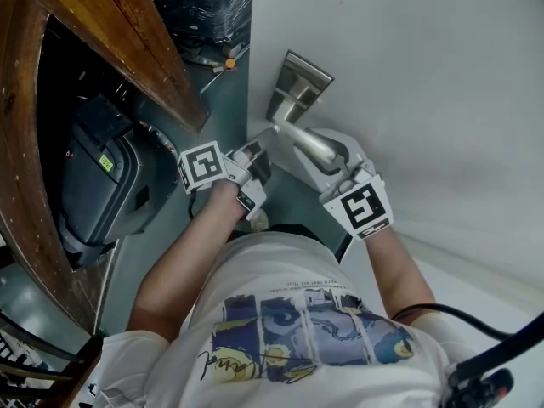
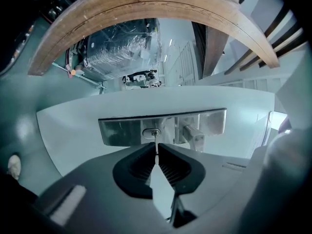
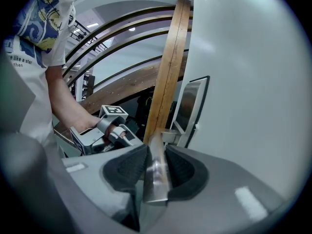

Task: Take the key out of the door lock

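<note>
The white door (image 1: 408, 75) carries a steel lock plate (image 1: 299, 85) and a lever handle (image 1: 313, 145). In the left gripper view a thin key (image 2: 155, 141) sticks out of the keyhole cylinder (image 2: 151, 132) in the lock plate (image 2: 122, 131). My left gripper (image 2: 157, 152) is shut on the key's outer end, pads pressed on both sides. The head view shows that gripper (image 1: 253, 151) just below the plate, with the key (image 1: 265, 134) in front of it. My right gripper (image 3: 156, 151) is shut on the lever handle (image 3: 156, 184); it also shows in the head view (image 1: 342, 167).
A curved wooden rail (image 1: 110, 32) runs at the left, with a dark bulky case (image 1: 102, 185) under it. A black wrapped bundle (image 1: 200, 2) stands on the green floor (image 1: 212, 83) beyond the door's edge. The door's wooden edge (image 3: 168, 72) rises beside the plate.
</note>
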`<state>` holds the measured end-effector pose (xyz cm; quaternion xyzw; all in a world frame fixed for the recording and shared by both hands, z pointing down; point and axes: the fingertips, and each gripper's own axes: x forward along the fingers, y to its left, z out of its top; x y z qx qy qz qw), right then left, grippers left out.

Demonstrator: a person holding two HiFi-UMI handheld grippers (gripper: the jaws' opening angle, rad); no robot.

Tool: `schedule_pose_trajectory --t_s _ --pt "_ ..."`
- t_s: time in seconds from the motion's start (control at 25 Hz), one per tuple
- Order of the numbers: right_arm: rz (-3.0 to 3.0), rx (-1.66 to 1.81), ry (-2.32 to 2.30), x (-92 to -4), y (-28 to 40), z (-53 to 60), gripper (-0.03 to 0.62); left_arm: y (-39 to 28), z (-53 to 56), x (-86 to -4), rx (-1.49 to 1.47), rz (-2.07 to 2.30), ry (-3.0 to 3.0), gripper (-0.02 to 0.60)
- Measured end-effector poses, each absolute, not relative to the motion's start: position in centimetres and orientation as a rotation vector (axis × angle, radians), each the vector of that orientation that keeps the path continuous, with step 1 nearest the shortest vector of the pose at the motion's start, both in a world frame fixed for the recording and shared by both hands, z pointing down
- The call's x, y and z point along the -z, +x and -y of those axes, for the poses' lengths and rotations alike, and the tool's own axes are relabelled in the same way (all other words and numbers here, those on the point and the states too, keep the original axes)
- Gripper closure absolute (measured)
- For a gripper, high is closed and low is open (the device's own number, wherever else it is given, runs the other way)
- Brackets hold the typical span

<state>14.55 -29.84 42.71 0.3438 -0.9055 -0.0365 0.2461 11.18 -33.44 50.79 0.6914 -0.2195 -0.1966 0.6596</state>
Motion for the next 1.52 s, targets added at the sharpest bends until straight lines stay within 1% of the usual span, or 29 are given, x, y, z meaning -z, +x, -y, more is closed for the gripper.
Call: schedule_pose_trajectory --t_s 0.56,0.68,0.76,1.32,1.52 --pt "2.458 0.047 0.951 -43.1 15.0 30.2 0.473 7.2 30.1 -50.0 0.396 0.467 1.586 0.554" --pt "2.440 0.017 0.965 -43.1 15.5 30.3 0.449 6.4 29.6 -49.6 0.367 0.459 1.607 0.554" --pt "2.426 -0.018 0.998 -43.1 16.0 30.2 0.437 5.7 29.2 -49.2 0.355 0.451 1.619 0.555" --pt "2.255 -0.086 1.404 -41.2 20.2 25.7 0.431 1.3 25.8 -46.6 0.226 0.403 1.812 0.555" --pt "2.208 -0.106 1.499 -41.1 19.0 21.8 0.431 -0.2 23.9 -46.0 0.215 0.356 1.903 0.554"
